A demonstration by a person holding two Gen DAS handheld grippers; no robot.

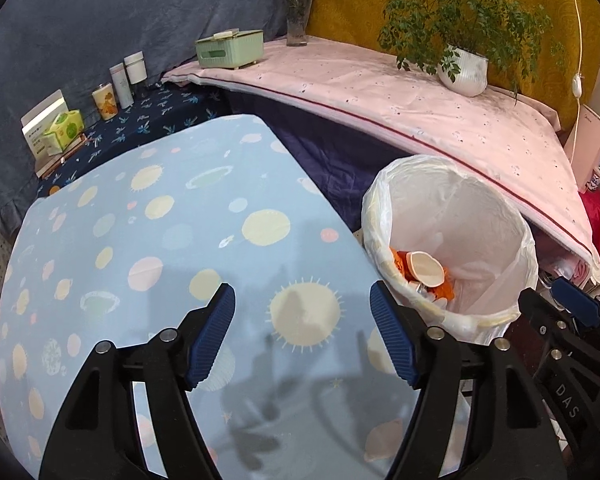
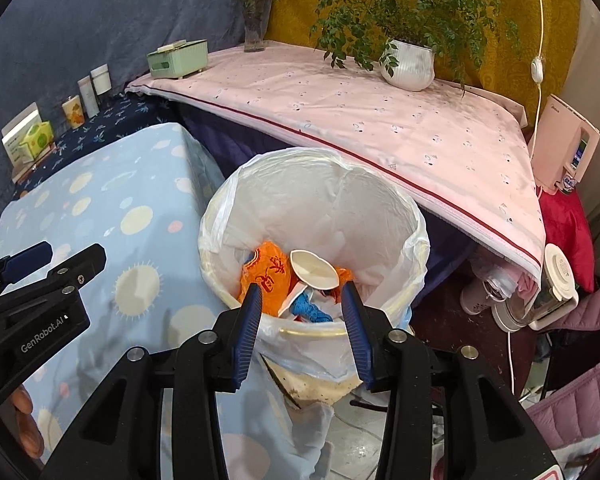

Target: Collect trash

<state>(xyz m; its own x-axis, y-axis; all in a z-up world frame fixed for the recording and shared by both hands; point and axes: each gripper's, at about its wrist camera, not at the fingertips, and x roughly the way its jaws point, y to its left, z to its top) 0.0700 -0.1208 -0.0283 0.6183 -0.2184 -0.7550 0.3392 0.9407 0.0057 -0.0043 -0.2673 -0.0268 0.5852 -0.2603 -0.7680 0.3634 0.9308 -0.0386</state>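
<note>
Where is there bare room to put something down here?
The blue spotted table, between the navy shelf and the bin, is bare. The pink cloth is free between green box and plant pot. The navy shelf is crowded.

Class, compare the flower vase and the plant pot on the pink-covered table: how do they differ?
The flower vase is tall, narrow, clear glass; the plant pot is squat, round, ribbed white. The vase holds pink-red blooms; the pot holds a leafy green plant. The vase stands at the back corner; the pot stands further right. Both stand upright.
</note>
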